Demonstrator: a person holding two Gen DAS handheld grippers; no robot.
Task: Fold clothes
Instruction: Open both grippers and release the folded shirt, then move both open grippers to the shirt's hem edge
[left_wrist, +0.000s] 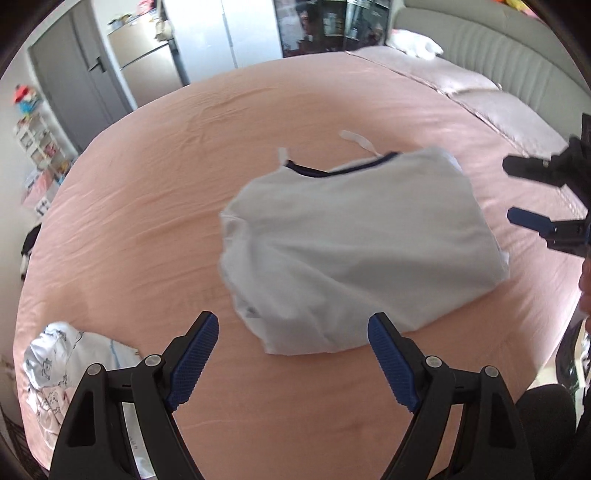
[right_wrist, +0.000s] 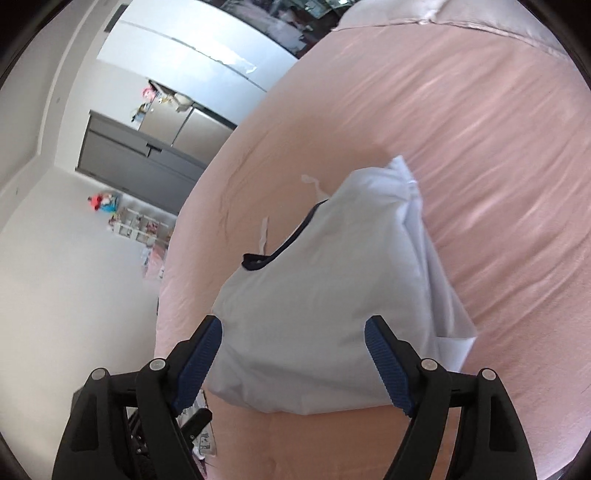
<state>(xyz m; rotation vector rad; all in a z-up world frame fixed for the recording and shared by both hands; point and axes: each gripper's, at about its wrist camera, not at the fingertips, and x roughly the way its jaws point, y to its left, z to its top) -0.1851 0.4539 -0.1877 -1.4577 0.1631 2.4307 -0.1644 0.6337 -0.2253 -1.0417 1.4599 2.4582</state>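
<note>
A pale blue garment (left_wrist: 354, 251) with a dark neckline lies on the pink bedsheet (left_wrist: 147, 192), doubled into a compact bundle, which suggests the fold is largely made and the cloth has been laid flat to settle. The left gripper (left_wrist: 291, 354) hangs above the sheet with its jaws wide apart; the bundle's near edge lies just ahead of the fingertips, and nothing is between the blue pads (left_wrist: 192, 362). The right gripper (right_wrist: 293, 358) likewise stands wide open and empty, the bundle's near end showing in the gap between its jaws, apparently beneath them and untouched. A second, patterned garment (left_wrist: 66, 354) waits crumpled beside the left gripper's left finger, probably next for folding.
</note>
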